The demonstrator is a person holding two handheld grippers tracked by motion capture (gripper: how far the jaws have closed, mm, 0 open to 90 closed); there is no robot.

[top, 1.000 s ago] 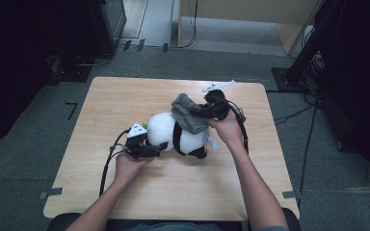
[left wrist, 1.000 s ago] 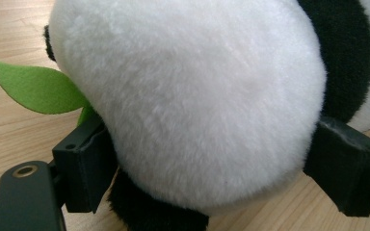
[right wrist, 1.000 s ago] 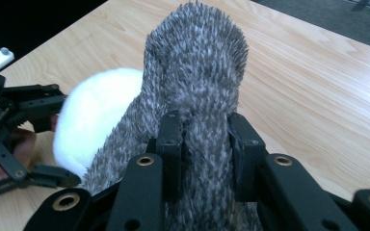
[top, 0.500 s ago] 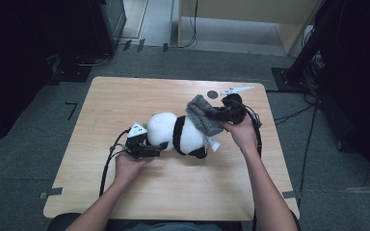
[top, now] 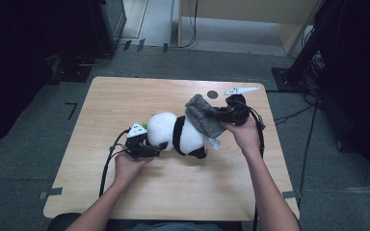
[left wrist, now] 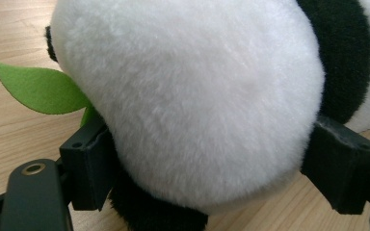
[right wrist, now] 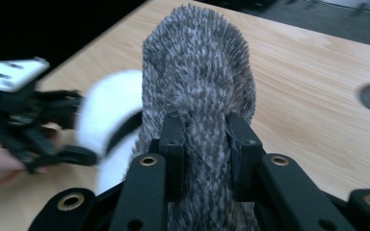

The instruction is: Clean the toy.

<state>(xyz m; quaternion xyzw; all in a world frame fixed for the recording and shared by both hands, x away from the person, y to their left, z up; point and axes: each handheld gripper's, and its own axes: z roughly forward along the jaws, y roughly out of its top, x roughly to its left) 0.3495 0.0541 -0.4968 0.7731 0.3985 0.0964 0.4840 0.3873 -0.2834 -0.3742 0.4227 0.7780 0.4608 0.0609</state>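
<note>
One wooden desk (top: 125,101) carries a plush panda (top: 178,134) lying on its side near the middle. Left gripper (top: 142,147): fingers (left wrist: 89,166) spread wide, clamped on both sides of the panda's white head, green felt leaf (left wrist: 38,89) beside. Right gripper (top: 221,114): fingers (right wrist: 173,144) nearly together, pinching a grey knit cloth (top: 202,118) that drapes over the panda's rear end.

A plush panda (top: 178,135) is lying on its side in the middle of the wooden table (top: 125,96). The left gripper (top: 149,147) is clamping the white head end. The right gripper (top: 217,114) is pinching a grey knitted cloth (top: 201,114) that is draping over the panda's rear. A small dark hole (top: 212,94) is sitting near the table's far edge.
</note>
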